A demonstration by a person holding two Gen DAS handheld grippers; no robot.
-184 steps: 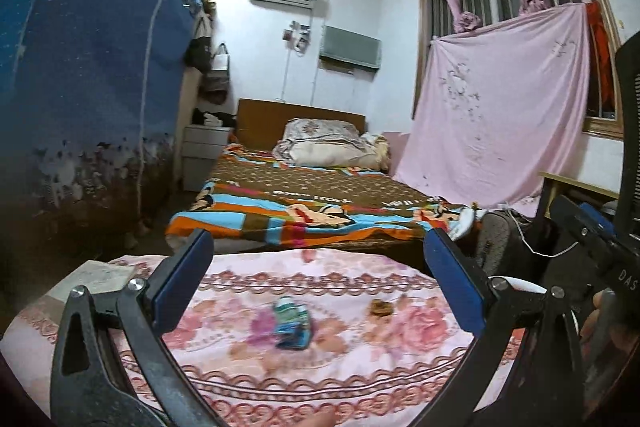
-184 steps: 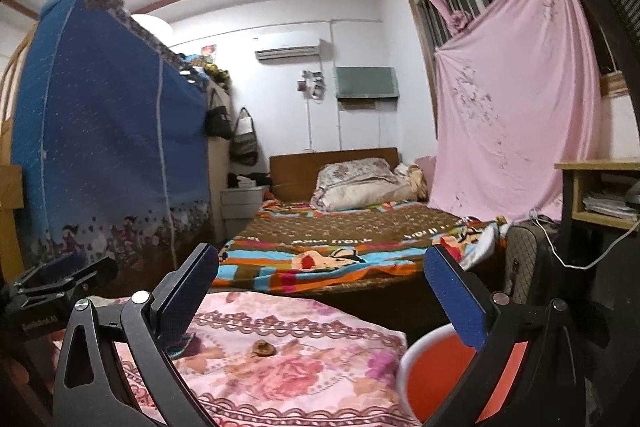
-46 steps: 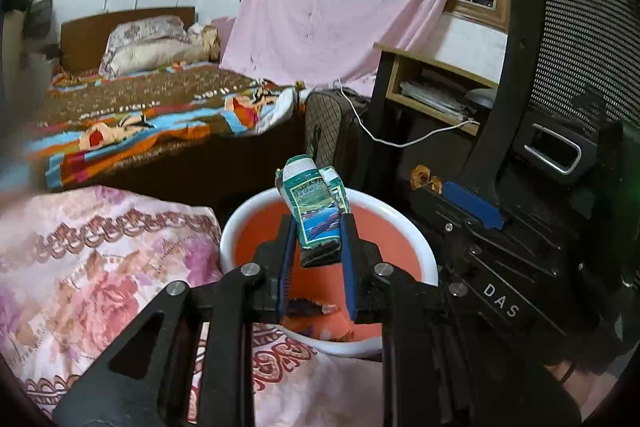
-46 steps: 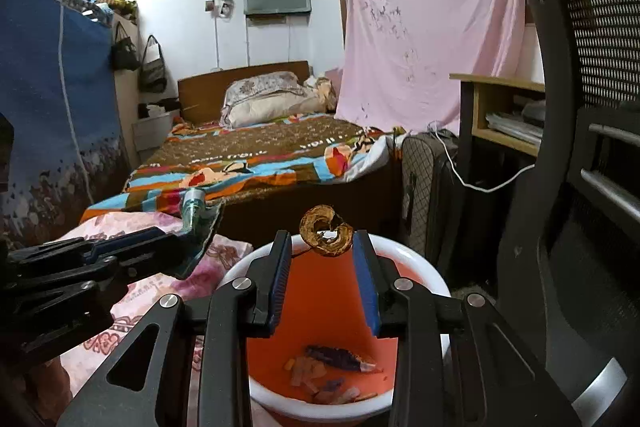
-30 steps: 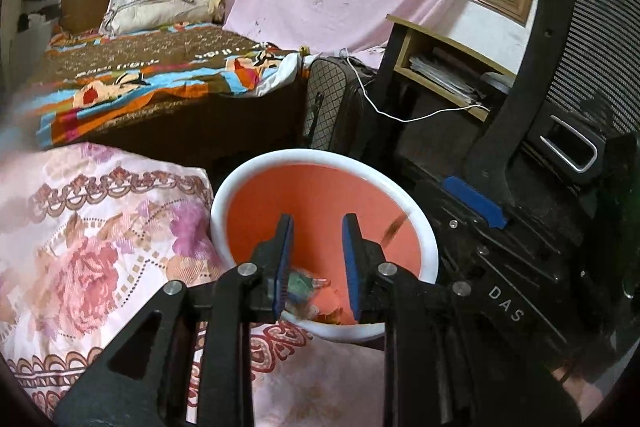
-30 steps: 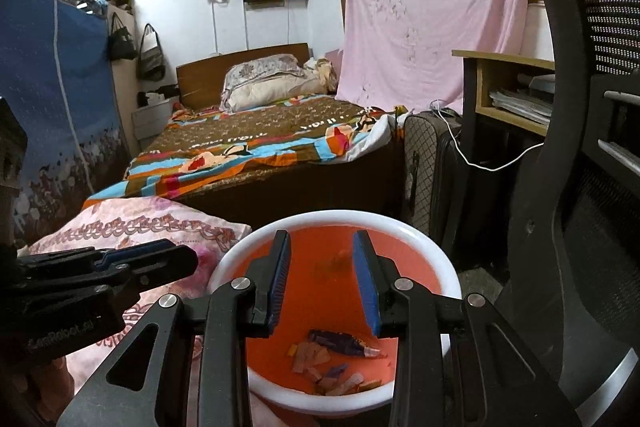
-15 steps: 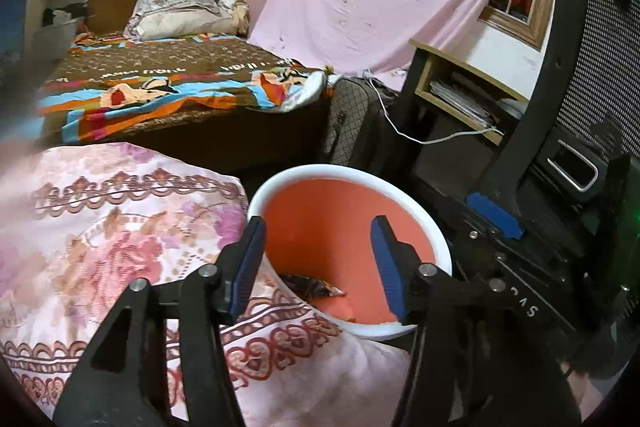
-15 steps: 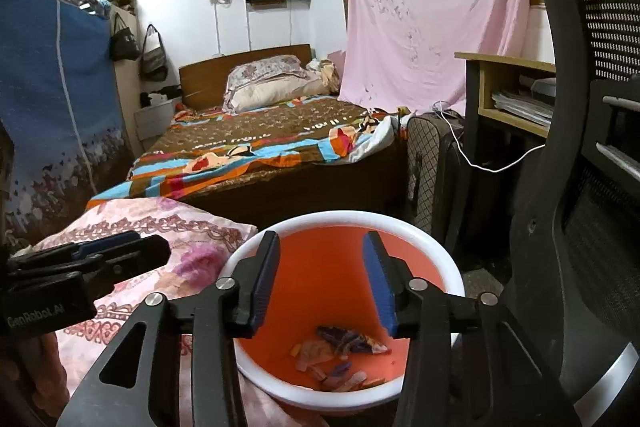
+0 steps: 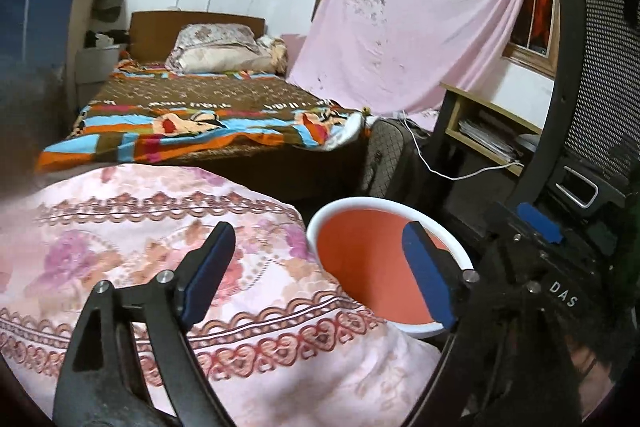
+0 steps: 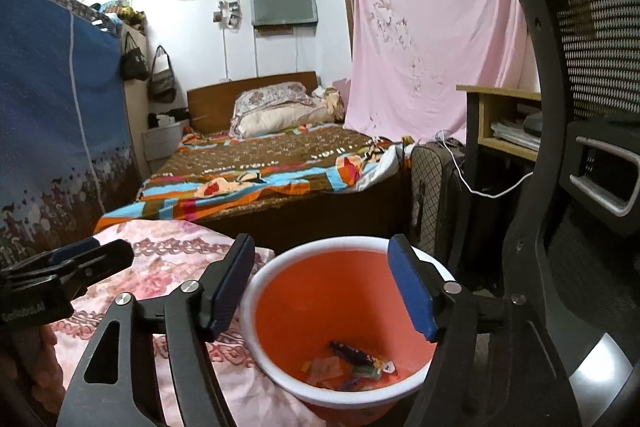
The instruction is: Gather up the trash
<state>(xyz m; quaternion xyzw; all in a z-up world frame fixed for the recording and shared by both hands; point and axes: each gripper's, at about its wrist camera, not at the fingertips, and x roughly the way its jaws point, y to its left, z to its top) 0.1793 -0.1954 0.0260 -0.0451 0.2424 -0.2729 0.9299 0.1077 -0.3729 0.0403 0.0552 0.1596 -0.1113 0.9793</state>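
Now both grippers stand with their blue-padded jaws spread wide and nothing between them, both pairs having just been opening. From the right wrist camera, the right gripper (image 10: 320,283) hangs directly over the orange basin (image 10: 256,291) with its white rim, and the trash (image 10: 352,367) lies in a small heap on the basin's floor: a dark wrapper, a few crumpled coloured scraps and some pale pieces. At the left edge of that view the left gripper (image 10: 76,259) sits over the pink floral cloth (image 10: 160,267). From the left wrist camera, the left gripper (image 9: 316,267) straddles the line where the pink floral cloth (image 9: 140,239) meets the orange basin (image 9: 360,255), its left pad over the cloth and its right pad in front of the basin; the basin's contents are hidden from this angle. Beyond lie a bed with a striped blanket (image 9: 192,123) and a hanging pink sheet (image 9: 420,35).
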